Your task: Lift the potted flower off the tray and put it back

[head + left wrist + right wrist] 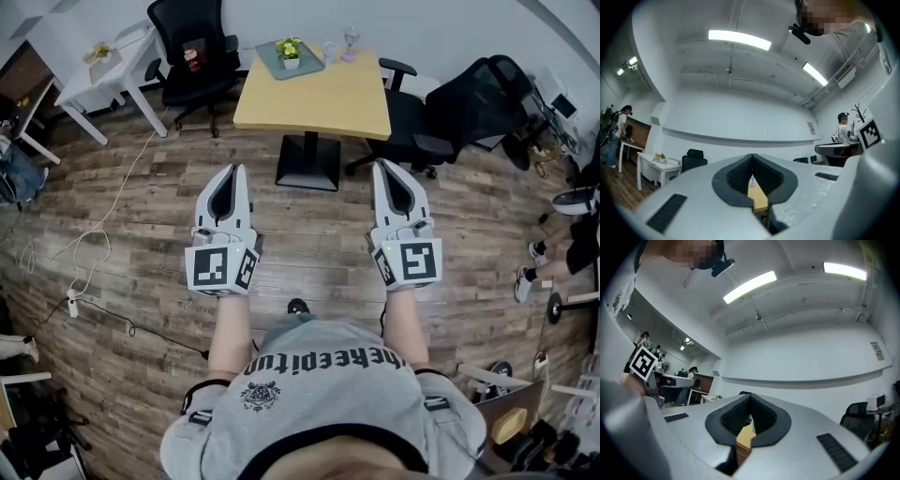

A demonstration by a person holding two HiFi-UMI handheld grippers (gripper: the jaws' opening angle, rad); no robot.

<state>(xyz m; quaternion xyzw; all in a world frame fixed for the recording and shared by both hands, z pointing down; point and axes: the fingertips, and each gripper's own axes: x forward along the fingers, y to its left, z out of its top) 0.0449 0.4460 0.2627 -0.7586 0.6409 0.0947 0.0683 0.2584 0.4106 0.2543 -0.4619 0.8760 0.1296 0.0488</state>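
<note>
Both tools are level with each other above the floor, well short of the table, and I hold one in each hand. My left gripper (228, 171) has its jaws closed tip to tip with nothing between the pads. My right gripper (386, 167) is in the same condition: jaws fully together, empty. Through the narrow slot below each pair of tips, only a strip of the tabletop shows.

The work surface is a square light-wood table (323, 103) on a black pedestal base (308, 166). At its far edge lies a grey-green rectangular tray (307, 63). The small yellow potted flower in a white pot (290, 51) stands upright on that tray. Just beside the tray, on the tabletop, are a clear glass cup (330, 52) and a pale stemmed goblet (351, 43).

The floor is grey-brown wood-look planking (141, 216). A white cable (98, 239) runs across it to a white power strip (72, 303).

Black office chairs stand on both sides of the table: one at far left (192, 42), more at right (469, 108). A white desk (98, 84) sits in the far left corner.

The walls are plain white. Long ceiling strip lights (739, 40) are lit.
</note>
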